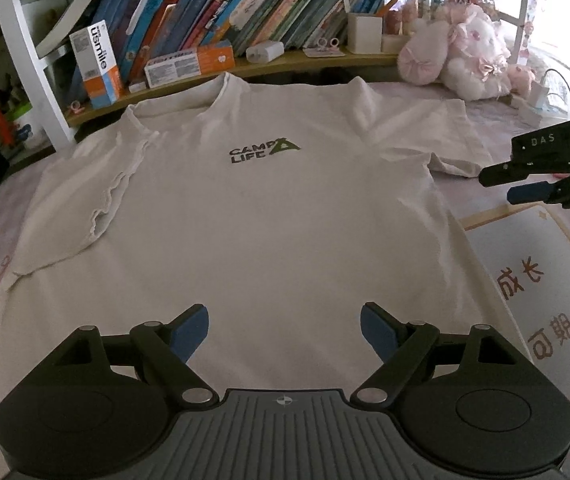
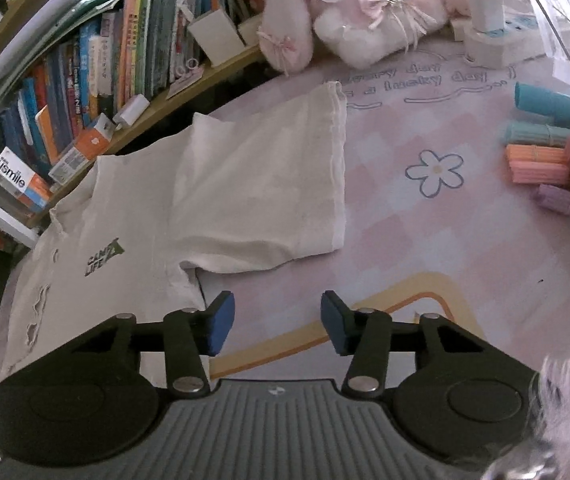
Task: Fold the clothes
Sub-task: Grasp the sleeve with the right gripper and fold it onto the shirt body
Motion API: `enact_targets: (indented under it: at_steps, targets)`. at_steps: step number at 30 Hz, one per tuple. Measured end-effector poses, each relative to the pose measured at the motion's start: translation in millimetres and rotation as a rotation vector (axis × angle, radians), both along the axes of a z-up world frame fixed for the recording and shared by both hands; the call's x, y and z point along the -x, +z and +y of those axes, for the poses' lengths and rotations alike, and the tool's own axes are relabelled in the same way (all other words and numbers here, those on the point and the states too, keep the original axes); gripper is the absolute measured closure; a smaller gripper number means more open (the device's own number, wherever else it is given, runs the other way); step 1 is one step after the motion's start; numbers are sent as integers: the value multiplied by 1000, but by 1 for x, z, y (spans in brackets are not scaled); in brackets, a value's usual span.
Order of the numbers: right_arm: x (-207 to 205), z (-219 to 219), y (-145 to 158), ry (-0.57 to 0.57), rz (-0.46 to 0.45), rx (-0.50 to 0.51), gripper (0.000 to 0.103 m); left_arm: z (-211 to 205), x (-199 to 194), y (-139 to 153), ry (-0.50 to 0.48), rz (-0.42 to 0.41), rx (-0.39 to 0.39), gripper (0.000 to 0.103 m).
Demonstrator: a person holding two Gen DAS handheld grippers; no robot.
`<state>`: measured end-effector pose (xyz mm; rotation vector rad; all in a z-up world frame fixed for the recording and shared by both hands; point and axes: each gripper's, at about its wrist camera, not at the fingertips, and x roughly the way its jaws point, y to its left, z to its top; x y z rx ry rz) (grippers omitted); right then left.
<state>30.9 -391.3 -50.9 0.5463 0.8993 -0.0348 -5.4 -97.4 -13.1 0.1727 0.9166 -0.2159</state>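
Observation:
A white T-shirt [image 1: 253, 216] with a green "CAMP LIFE" print lies spread flat on the pink patterned surface [image 2: 425, 240], collar toward the bookshelf. My left gripper [image 1: 284, 330] is open and hovers over the shirt's lower middle, with nothing between its blue pads. In the right wrist view the same T-shirt [image 2: 245, 184] shows its right sleeve laid out flat. My right gripper [image 2: 278, 322] is open above the bare surface just below that sleeve, holding nothing. From the left wrist view the right gripper [image 1: 501, 186] appears beside the shirt's right sleeve.
A bookshelf [image 1: 221, 12] packed with books and boxes runs along the back. Pink plush toys [image 1: 465, 56] sit at the back right, next to a white charger and power strip [image 2: 493, 28]. Several coloured rolls [image 2: 541, 148] lie at the right.

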Motion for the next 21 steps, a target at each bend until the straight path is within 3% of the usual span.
enact_targets:
  at_steps: [13, 21]
  targets:
    - [-21, -26, -8, -82, 0, -78, 64, 0, 3, -4, 1, 7, -6, 18]
    - [-66, -37, -6, -53, 0, 46, 65, 3, 2, -4, 5, -3, -8, 17]
